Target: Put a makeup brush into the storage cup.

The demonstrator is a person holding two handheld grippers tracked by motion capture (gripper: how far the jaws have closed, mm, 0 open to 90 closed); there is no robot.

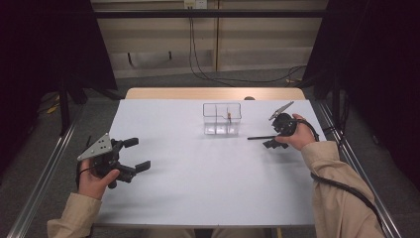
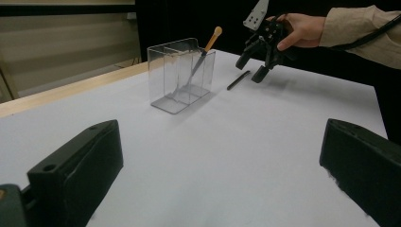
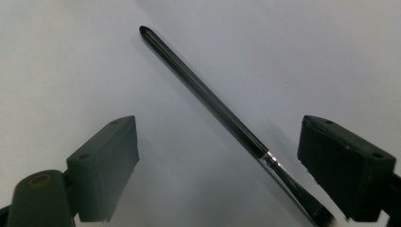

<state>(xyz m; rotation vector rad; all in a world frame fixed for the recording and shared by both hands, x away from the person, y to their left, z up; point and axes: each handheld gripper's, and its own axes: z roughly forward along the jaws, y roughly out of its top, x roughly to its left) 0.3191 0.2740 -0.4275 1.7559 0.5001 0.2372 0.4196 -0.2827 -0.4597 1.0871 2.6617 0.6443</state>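
Black jaws of the right gripper [image 3: 220,165] stand wide apart with the dark paintbrush [image 3: 208,99] lying flat on the white table [image 1: 198,188] between them, crossing the gap on a slant; neither pad touches it. Its metal ferrule and bristle end sit close to one jaw, the pointed handle tip running well ahead of both. To take it cleanly, I'd judge the tongs should settle lower and square up so the pads meet the handle across its width, near the ferrule, before closing; a slanted pinch could roll the thin shaft away. Beyond the tip stands the clear holder [image 1: 222,119], near the gripper, with an orange-tipped brush [image 2: 206,49] leaning inside. Left gripper [image 1: 130,154] rests released, well apart from everything.
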